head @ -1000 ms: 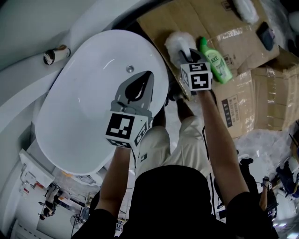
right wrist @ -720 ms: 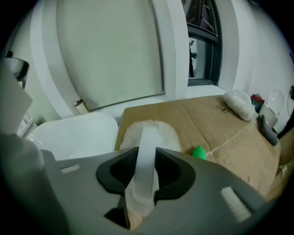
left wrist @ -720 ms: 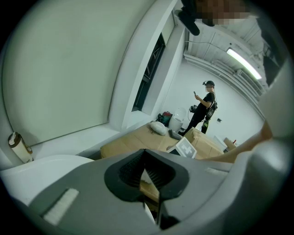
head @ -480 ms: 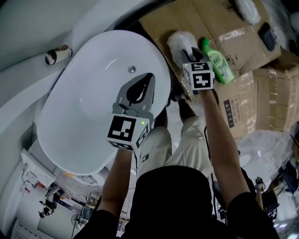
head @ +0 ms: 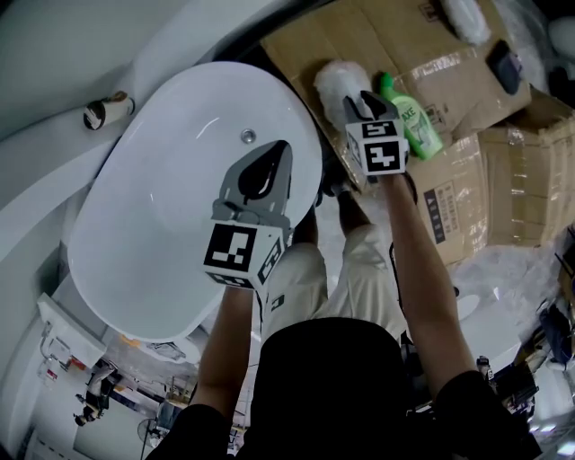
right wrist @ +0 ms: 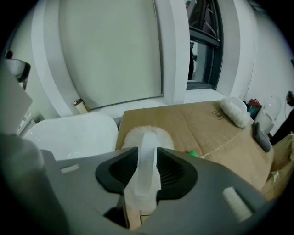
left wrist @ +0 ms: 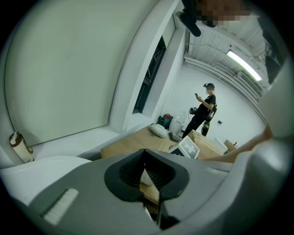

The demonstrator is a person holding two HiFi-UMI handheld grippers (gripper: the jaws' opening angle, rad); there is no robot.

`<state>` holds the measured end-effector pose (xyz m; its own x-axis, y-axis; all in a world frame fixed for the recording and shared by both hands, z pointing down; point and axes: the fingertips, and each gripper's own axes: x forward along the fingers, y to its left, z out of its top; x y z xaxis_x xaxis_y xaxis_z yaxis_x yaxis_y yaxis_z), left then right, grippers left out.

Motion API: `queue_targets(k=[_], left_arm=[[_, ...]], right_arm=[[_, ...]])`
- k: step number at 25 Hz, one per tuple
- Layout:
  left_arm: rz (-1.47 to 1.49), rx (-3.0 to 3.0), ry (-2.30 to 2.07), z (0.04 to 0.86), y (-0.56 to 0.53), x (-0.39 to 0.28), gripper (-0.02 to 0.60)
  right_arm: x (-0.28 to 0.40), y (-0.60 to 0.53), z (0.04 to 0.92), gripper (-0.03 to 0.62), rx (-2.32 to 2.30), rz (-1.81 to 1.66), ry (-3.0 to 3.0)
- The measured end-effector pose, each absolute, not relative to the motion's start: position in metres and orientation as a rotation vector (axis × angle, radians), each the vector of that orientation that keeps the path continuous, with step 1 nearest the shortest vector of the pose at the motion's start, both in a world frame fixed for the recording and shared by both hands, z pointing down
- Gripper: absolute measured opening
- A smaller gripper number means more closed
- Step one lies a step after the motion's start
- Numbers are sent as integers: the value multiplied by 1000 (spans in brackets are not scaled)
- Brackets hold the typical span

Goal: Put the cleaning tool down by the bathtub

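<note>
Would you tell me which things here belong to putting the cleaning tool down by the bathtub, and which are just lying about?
Belong to the job: cleaning tool, bathtub, cardboard that the tool's head rests on.
Just lying about: green bottle, white fluffy bundle, dark object, roll on the ledge.

White walls (right wrist: 110,55) and a dark-framed window (right wrist: 204,32) back flattened cardboard (head: 422,45) apparently laid underfoot.

The right gripper (head: 361,101) hides the cleaning tool (head: 332,83) handle.
</note>
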<state>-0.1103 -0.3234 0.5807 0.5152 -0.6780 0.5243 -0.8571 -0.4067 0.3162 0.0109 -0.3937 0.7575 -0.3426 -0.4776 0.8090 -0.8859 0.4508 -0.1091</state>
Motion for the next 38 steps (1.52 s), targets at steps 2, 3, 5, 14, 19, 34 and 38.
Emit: queue_targets(k=[2,3,5,14,19,34,38], left_arm=[[414,2208,-1250,577,-324,-111,-2],[410,2210,-1250,575,-324,-111,-2],[403,2216,-1248,572,-324,-111,-2],[397,2282,-1214,543,-321,-108,-2],[410,2333,-1160,525,-315,-99,-2],[415,2448,-1112,471,-291,-47,-2],[410,2455,-1111,458,-262,-32,-2]], right_arm=[[10,-394,749,109,1146,714,-1979],[10,-394,745,109,1151,710,-1979],[9,-393,735,109,1160,702,-1982],[13,-371,686,108,1214,686,-1997],[13,-354,654,107,1239,672,-2013],[41,-288,578,107,1307,638,-2092],[53,-257,560,107,1313,623,-2115]])
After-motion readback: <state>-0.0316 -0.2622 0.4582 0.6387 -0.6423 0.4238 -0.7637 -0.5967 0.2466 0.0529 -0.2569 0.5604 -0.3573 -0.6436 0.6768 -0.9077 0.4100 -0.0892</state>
